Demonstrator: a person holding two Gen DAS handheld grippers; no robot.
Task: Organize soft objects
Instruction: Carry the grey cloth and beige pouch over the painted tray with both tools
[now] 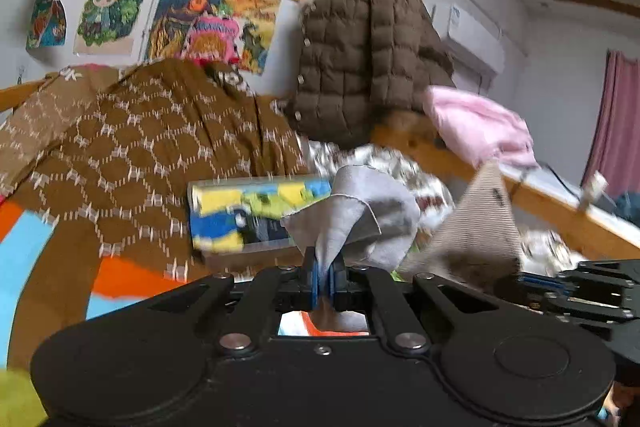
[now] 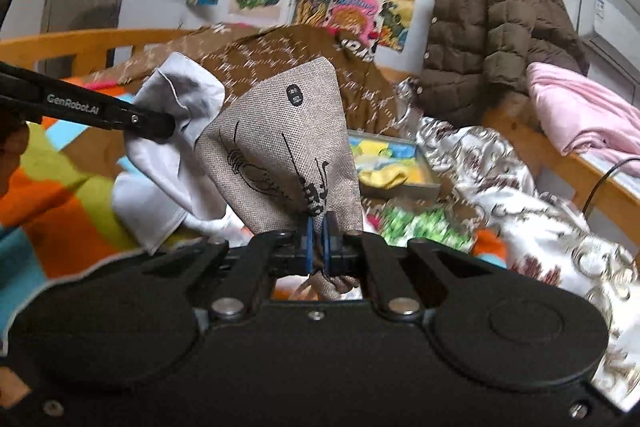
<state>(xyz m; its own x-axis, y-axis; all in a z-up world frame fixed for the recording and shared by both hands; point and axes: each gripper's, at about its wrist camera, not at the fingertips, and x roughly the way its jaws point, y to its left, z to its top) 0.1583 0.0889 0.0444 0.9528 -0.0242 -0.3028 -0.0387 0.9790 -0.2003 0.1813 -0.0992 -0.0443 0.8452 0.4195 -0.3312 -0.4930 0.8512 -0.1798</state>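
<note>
My left gripper is shut on a pale grey cloth, which bunches up above its fingers. In the right wrist view the left gripper comes in from the left, holding that grey cloth up. My right gripper is shut on a beige woven cloth with black insect drawings, held upright like a peak. The beige cloth and the right gripper also show at the right of the left wrist view. The two cloths hang side by side over the bed.
A brown patterned blanket lies behind on a bed with a wooden rail. A tray with yellow and blue items rests on it. A silver printed cloth, a pink garment and a brown puffer jacket are at right.
</note>
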